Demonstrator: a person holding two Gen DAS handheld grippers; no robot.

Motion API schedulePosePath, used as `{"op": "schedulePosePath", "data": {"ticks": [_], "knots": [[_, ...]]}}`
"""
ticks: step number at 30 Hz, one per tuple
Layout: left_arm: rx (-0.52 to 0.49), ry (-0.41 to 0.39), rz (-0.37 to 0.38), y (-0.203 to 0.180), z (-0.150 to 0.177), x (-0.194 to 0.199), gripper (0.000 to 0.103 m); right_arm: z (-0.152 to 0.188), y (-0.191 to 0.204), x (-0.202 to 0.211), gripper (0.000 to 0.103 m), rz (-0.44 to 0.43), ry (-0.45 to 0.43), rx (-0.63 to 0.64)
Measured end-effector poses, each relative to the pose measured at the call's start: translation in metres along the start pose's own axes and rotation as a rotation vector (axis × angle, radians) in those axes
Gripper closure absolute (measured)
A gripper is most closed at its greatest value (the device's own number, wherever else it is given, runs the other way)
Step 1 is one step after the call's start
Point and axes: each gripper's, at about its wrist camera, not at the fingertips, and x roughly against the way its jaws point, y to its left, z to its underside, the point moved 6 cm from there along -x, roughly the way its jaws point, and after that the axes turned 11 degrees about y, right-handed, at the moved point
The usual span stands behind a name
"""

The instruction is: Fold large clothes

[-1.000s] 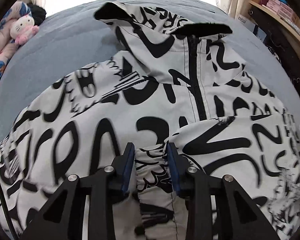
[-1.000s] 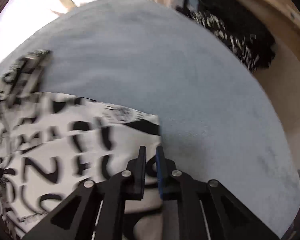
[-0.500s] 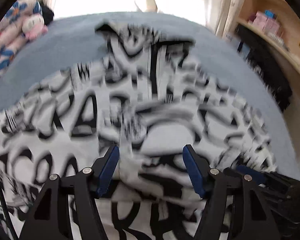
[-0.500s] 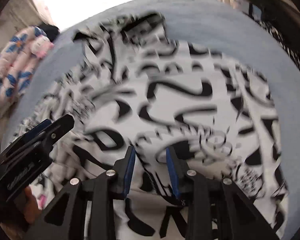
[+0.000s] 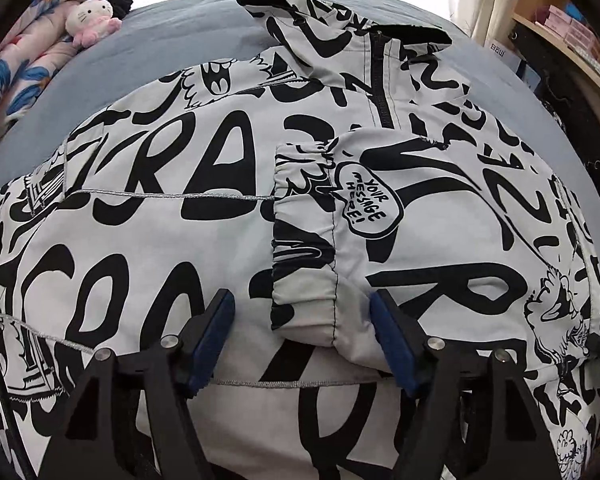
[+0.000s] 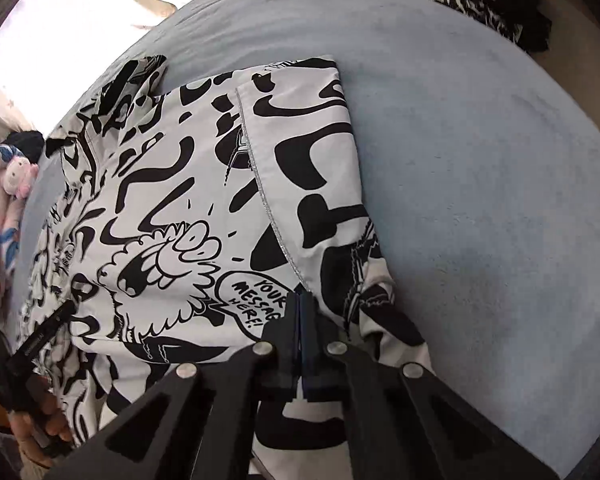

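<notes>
On the blue-grey bed (image 5: 172, 52), the black-and-white graffiti-print jacket (image 5: 180, 184) lies sleeve-folded. My left gripper (image 5: 302, 340) has just spread wide over the cuff (image 5: 304, 240); my right gripper (image 6: 301, 308), clamped together, pinches its near side. Next I'd fold that side inward.

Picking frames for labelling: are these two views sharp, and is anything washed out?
Left wrist view: jacket print is crisp, the window strip at the top is blown out, and edges bend from the fisheye. Right wrist view: also sharp, with white glare at upper left.
</notes>
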Motion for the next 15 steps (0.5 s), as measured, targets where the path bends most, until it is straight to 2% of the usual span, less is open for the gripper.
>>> {"op": "schedulePosePath", "data": {"ticks": [3, 5, 7, 15], "knots": [[0.008, -0.005, 0.008, 0.002, 0.002, 0.008, 0.033, 0.002, 0.009, 0.003, 0.092, 0.037, -0.006, 0.03], [0.006, -0.025, 0.004, 0.003, 0.004, 0.018, 0.034, 0.003, 0.017, 0.005, 0.081, 0.045, -0.014, 0.044], [-0.003, -0.052, -0.006, 0.004, 0.007, 0.03, 0.034, 0.006, 0.021, 0.013, 0.075, 0.059, -0.023, 0.055], [-0.041, -0.115, -0.029, 0.004, 0.024, 0.078, 0.033, 0.024, 0.033, 0.032, 0.074, 0.036, -0.037, 0.064]]}}
